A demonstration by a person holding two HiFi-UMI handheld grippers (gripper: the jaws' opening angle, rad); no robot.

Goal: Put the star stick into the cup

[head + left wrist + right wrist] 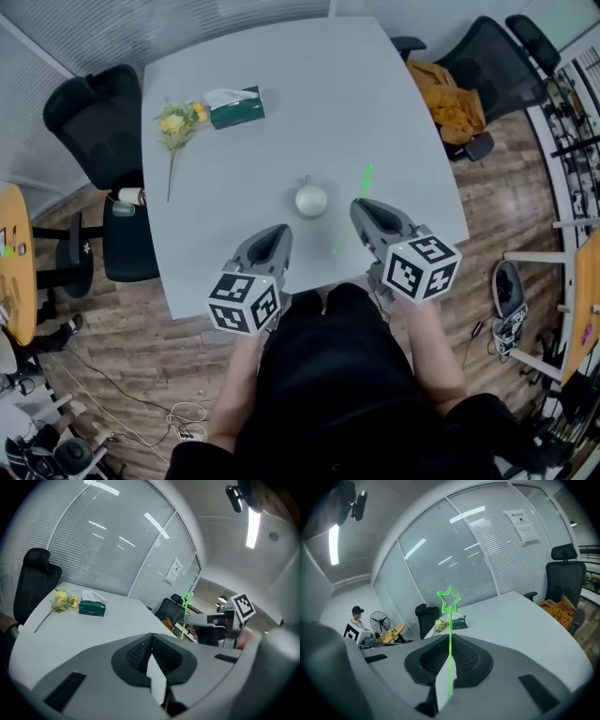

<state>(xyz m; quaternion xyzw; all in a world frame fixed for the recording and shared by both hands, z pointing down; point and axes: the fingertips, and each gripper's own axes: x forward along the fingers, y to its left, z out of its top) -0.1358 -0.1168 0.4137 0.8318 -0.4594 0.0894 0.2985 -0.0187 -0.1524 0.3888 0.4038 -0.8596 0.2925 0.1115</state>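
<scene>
Right gripper (pixel 449 645) has its jaws pinched together on the thin shaft of the star stick (pixel 450 623). The stick runs straight up out of the tips with the open green star on top. In the head view the right gripper (pixel 362 206) hangs over the near right part of the table (pixel 281 112). There the star stick (pixel 366 176) is tilted, star end pointing away from the person, tail end poking out below the jaws. It is held in the air, not in the cup.

Left gripper (pixel 152 638) has its jaws pressed together with nothing between them. In the head view the left gripper (pixel 278 231) sits over the near table edge.

Cup (pixel 310 200) is white and stands on the table between the two grippers, a bit ahead of them and just left of the stick. It touches neither gripper.

At the far left of the table a green tissue box (pixel 236 106) lies beside a yellow flower (pixel 174 124). A black chair (pixel 94 117) stands at the table's left. Another chair (pixel 487 56), with an orange garment (pixel 452 94) on it, stands at the far right. The floor is wood.
</scene>
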